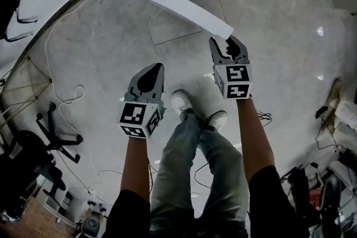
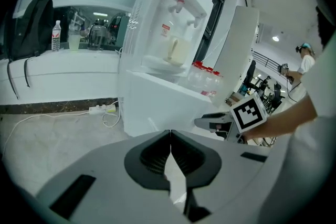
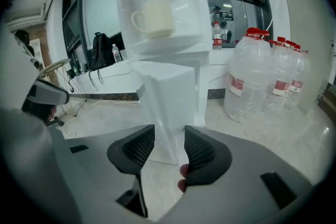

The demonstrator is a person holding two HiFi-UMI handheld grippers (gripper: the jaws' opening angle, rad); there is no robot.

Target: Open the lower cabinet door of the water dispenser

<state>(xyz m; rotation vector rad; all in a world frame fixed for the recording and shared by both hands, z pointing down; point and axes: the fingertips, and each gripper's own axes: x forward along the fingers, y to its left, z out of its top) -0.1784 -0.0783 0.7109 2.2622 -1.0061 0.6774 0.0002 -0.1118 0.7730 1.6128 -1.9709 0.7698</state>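
Arm outstretched, the right hand-held gripper (image 1: 225, 42) clamps the cabinet door (image 1: 184, 8) edge.

A: Head view, lighting status?
B: Bright, diffuse, from overhead. Small glare spots lie on the glossy floor (image 1: 290, 36) at right; shadows are faint. Lower corners fall dark.
A: Gripper views?
B: Heavy fisheye: black corners, bowed lines. The white water dispenser (image 3: 157, 13) and cabinet door (image 3: 168, 102) wash out together, edges hard to separate. A ceiling lamp (image 2: 275, 38) flares at right in the left gripper view.
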